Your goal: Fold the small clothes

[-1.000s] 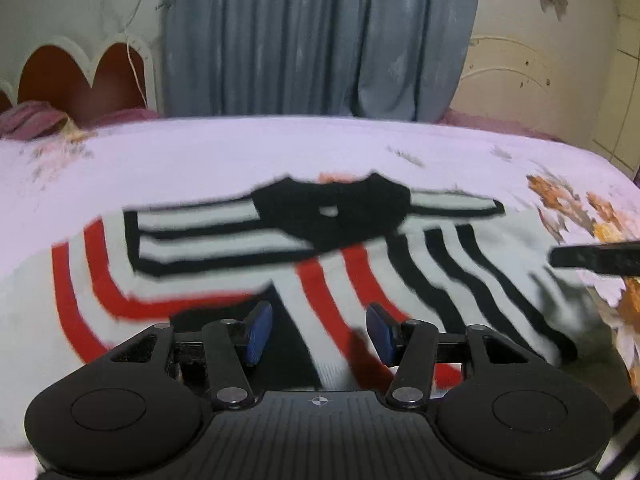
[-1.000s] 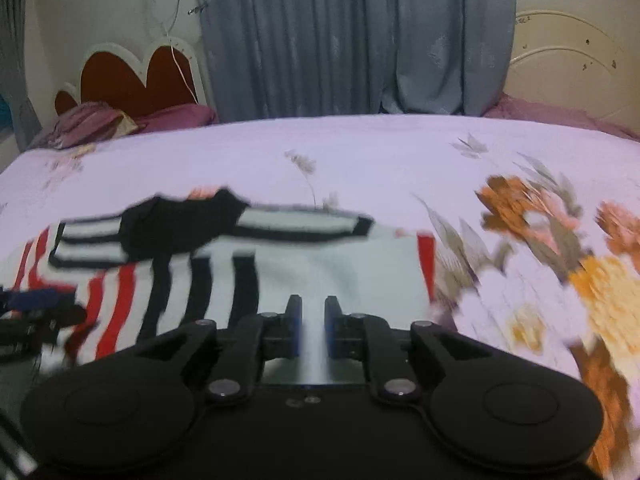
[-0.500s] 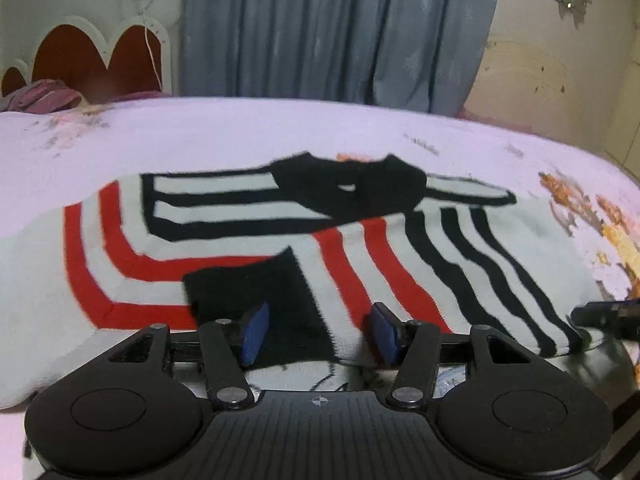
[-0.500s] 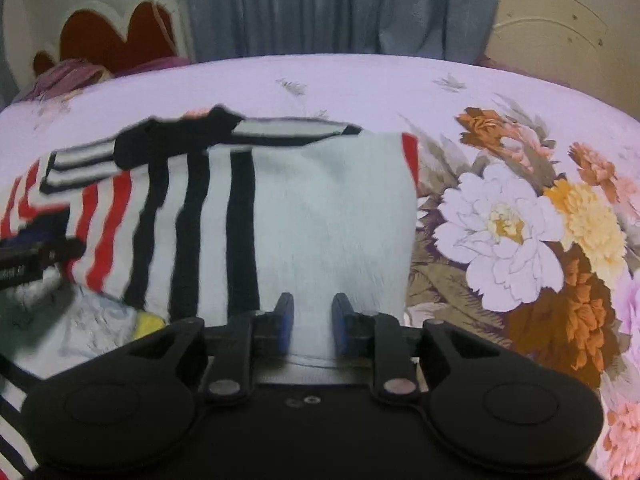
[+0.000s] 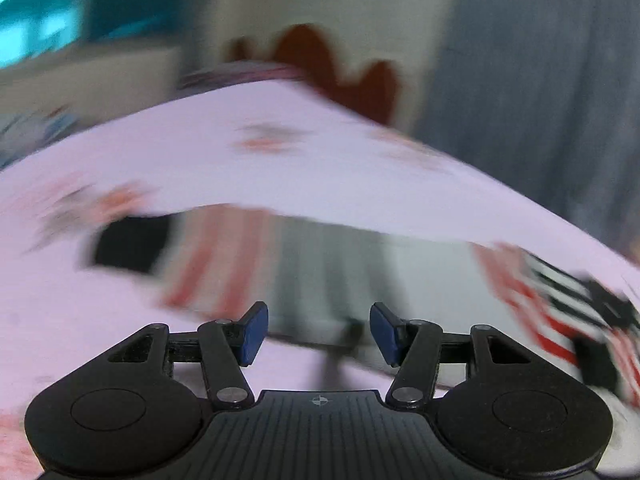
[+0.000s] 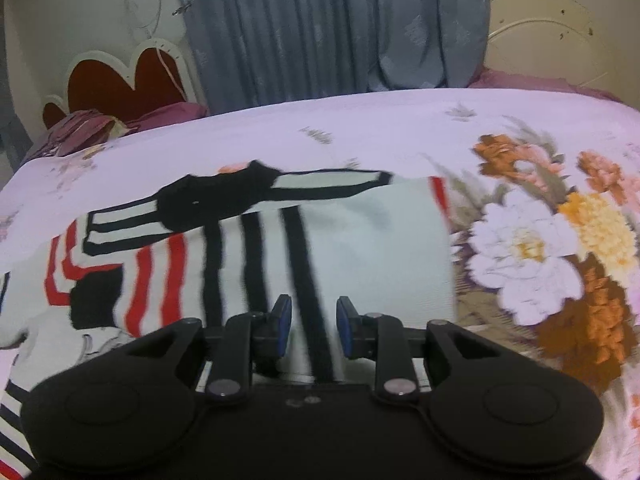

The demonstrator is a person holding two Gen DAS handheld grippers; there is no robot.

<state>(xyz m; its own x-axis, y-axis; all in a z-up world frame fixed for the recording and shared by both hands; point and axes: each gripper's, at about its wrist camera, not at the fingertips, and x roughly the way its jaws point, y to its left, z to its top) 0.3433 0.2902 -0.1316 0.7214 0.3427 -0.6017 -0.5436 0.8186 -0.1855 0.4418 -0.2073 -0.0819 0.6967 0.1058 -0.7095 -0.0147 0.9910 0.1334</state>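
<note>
1. Sweater (image 6: 248,248), striped in black, red and white with a black collar, lies spread on the bed (image 6: 360,128). Its right side is already turned in over the body, which makes a straight edge beside the big printed flowers (image 6: 528,248).
2. Right claw (image 6: 314,328) sits low over the near hem of that folded part. Its jaws are opening, and a black stripe of the knit runs between the blue pads (image 6: 282,320), which no longer press on it. It looks to be letting go of a finished fold.
3. Left claw (image 5: 316,334) stands about half open with nothing in it. Its view is badly blurred, showing a red-striped sleeve with a black cuff (image 5: 132,248) at the far left, over the bedsheet (image 5: 280,176).
4. Judged step: the right fold is done and the left sleeve comes next.
5. The next move calls for the left claw to settle, close on the sleeve near its cuff, and carry it rightwards across the body while the right claw clears away.
</note>
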